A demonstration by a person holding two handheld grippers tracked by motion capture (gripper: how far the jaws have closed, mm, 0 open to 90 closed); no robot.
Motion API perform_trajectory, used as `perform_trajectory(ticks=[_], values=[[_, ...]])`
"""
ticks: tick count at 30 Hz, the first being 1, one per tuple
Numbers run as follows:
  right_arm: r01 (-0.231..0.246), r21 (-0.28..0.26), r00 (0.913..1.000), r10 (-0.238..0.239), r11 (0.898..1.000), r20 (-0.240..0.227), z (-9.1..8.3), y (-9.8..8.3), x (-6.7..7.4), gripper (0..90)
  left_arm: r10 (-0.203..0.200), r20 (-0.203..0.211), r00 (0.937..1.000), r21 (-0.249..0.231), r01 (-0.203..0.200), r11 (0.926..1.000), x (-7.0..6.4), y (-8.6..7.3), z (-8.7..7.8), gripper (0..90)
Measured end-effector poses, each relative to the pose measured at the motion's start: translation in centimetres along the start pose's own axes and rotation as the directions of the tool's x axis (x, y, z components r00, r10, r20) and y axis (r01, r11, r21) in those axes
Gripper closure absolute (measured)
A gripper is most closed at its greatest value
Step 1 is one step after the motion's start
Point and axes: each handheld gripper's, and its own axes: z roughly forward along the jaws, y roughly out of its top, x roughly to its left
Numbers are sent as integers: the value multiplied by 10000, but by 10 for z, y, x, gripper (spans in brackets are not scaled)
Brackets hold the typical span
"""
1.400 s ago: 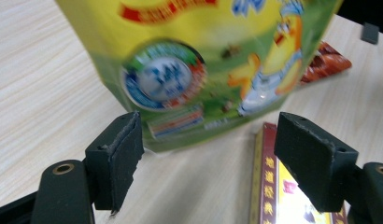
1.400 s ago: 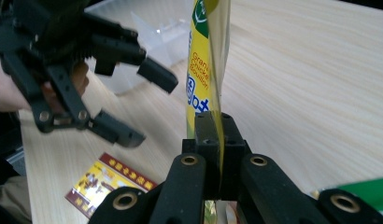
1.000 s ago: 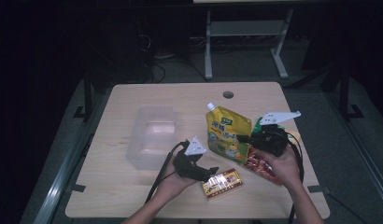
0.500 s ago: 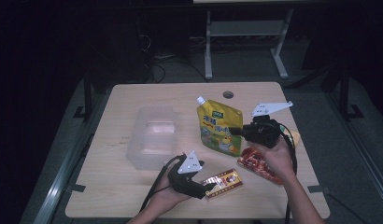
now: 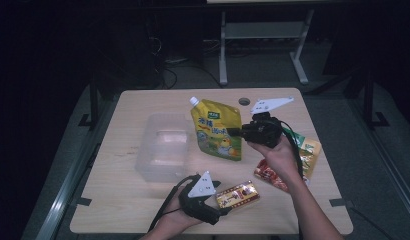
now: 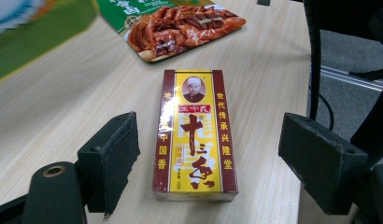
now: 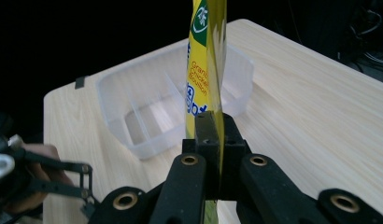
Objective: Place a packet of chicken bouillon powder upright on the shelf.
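My right gripper (image 5: 235, 132) (image 7: 213, 140) is shut on the edge of a yellow spouted pouch (image 5: 215, 129) (image 7: 206, 60) and holds it up above the table, to the right of the clear plastic bin (image 5: 163, 145) (image 7: 133, 88). Near the table's front edge my left gripper (image 5: 224, 210) (image 6: 208, 154) stands open, its two pads either side of a small red and yellow spice box (image 5: 237, 194) (image 6: 195, 135) that lies flat on the table. The pads do not touch the box.
A red snack packet (image 5: 270, 175) (image 6: 180, 25) lies on the wood right of the box. A green and orange packet (image 5: 308, 150) lies further right, partly under my right forearm. The bin has inner dividers. A cable hole (image 5: 244, 101) sits at the back of the table (image 5: 143, 105).
My right gripper has lifted the yellow pouch and carried it left toward the bin. My left gripper has slid toward the front edge and now straddles the spice box.
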Motion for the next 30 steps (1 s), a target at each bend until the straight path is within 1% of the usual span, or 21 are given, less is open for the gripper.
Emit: perform_trajectory(ticks=[2,4,6,9,11,13,15,18,19,20,26,27,29,30], values=[[95,-7,9999,-95,10000,-55,4,5,3,898,-12,40,10000,-40,12,10000,0,0,-1,196],[175,-51,9997,-176,9998,-171,10,11,5,898,64,-24,10000,-75,-64,10000,1,-1,-1,194],[218,-91,9991,-221,9997,-366,17,17,7,898,45,-37,10000,-102,-45,9999,2,-2,-2,195],[354,-77,9980,-358,9993,-512,26,24,10,898,-25,-45,10000,-89,24,10000,2,-3,-2,194],[453,-81,9970,-458,9989,-619,33,28,12,898,-71,7,10000,-107,71,9999,2,-5,-2,195],[432,-64,9958,-436,9990,-807,42,32,15,899,-46,43,10000,-77,46,10000,2,-6,-2,195],[521,-28,9945,-522,9986,-906,50,36,17,899,-50,25,10000,-81,50,10000,1,-7,-2,196],[610,-104,9925,-618,9981,-1057,61,41,20,898,79,37,10000,10,-79,10000,3,-8,-1,196],[634,-157,9915,-648,9979,-1127,66,43,21,898,180,23,9998,49,-180,9998,4,-9,-2,195],[647,-217,9905,-669,9977,-1201,71,46,23,899,175,15,9998,32,-175,9998,4,-9,-2,194],[692,-157,9860,-708,9975,-1513,93,53,28,898,153,23,9999,1,-153,9999,5,-10,-4,195],[798,-126,9852,-808,9967,-1511,97,53,28,899,145,20,9999,-22,-145,9999,5,-10,-4,195],[725,-93,9839,-730,9973,-1633,103,54,29,898,169,38,9999,3,-169,9999,6,-11,-5,195],[673,-113,9835,-683,9977,-1674,108,55,30,898,107,51,9999,-64,-107,9999,5,-12,-4,194]])
